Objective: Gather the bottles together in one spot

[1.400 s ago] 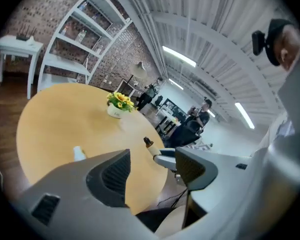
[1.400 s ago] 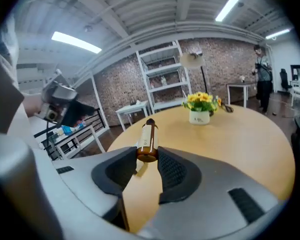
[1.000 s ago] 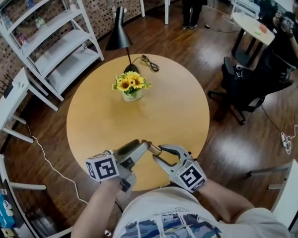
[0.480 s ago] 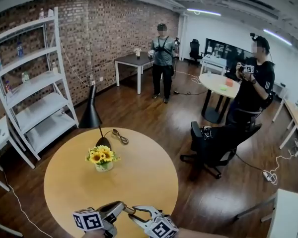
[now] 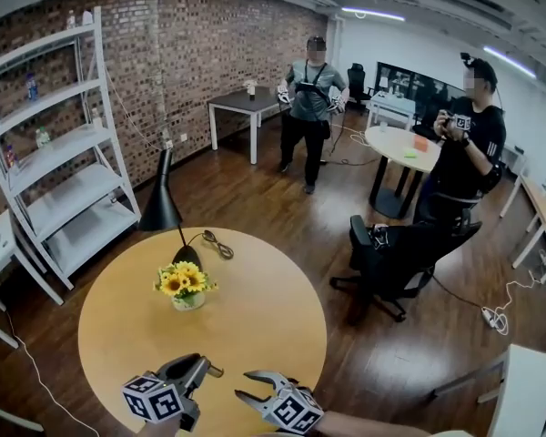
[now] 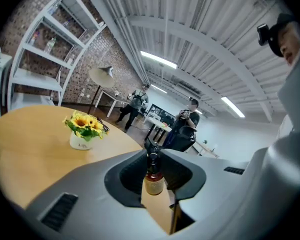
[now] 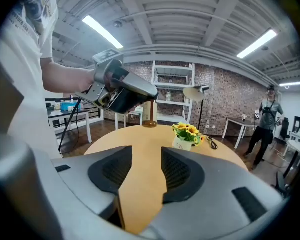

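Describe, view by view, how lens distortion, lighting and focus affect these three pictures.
Head view: the wide lens bows the white shelf; light is even, faces are mosaicked. Left gripper view: heavy fisheye with black corners; the close bottle looks slightly soft, the sunflowers crisper. Right gripper view: same round vignette; the ceiling strip light glares white, the table is evenly lit.

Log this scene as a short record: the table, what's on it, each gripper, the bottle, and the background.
Table: round wooden table
On it: sunflowers in a white pot
Left gripper: jaws have just been closing, now clamped on a small brown bottle
Bottle: upright, dark cap on
Right gripper: jaws have just been opening, nothing between them
Background: white shelf unit, black floor lamp, two people standing
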Demonstrator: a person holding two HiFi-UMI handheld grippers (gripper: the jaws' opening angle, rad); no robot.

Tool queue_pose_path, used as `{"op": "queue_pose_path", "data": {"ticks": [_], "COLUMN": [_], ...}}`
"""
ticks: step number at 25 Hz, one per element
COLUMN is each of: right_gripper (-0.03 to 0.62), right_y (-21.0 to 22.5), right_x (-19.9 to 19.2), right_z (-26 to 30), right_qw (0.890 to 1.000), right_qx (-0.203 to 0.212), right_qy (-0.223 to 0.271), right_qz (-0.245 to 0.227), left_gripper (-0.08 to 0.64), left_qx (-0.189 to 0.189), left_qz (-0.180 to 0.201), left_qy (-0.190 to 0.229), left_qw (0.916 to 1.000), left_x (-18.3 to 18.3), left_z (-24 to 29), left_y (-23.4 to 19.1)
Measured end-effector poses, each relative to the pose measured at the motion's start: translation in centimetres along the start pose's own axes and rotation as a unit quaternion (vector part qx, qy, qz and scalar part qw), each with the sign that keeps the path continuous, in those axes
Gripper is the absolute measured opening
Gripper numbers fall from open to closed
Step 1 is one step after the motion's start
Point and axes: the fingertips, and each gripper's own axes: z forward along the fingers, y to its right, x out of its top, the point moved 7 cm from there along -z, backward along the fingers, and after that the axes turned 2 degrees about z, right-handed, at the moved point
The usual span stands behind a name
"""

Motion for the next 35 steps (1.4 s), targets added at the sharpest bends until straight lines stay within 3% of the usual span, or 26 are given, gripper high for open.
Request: {"op": "queue_pose_path", "data": {"ticks": [6,10,12,16,19,23,26,35], "right_gripper": [0.249,0.314,0.314,0.314,0.314,0.314,0.314,0.314], "right_y": [4.7,5.5,5.7,6.4,6.7,6.7,7.0,9.4], "right_x": [-3.1,-3.7,-3.5,-3.8,-4.6,-5.6,-6.4,-9.5], "right_z": [2.4,2.8,3.2,3.9,4.1,4.4,4.1,1.7], "right_qw": [0.998,0.992,0.99,0.988,0.986,0.983,0.981,0.971], "right_qx": [-0.026,-0.009,-0.004,0.004,0.012,0.017,0.018,-0.002], "right_qy": [-0.043,-0.068,-0.075,-0.086,-0.09,-0.098,-0.111,-0.159], "right_qz": [0.049,0.106,0.123,0.131,0.141,0.154,0.158,0.181], "left_gripper": [0.075,0.075,0.077,0.075,0.075,0.077,0.077,0.077], "left_qx": [0.063,0.118,0.141,0.15,0.162,0.202,0.223,0.249], "left_qz": [0.077,0.076,0.073,0.065,0.089,0.124,0.133,0.136], "left_qy": [0.018,0.005,-0.006,-0.019,-0.025,-0.033,-0.028,0.0], "left_qw": [0.9949,0.9901,0.9873,0.9864,0.9825,0.971,0.9653,0.959], "left_x": [0.4,-0.1,-0.8,-1.6,-2.2,-2.8,-2.9,-3.8], "left_z": [2.3,2.4,2.5,3.8,4.8,6.2,7.9,14.2], "left_y": [-6.5,-9.4,-11.4,-13.9,-14.8,-17.9,-20.5,-28.5]}}
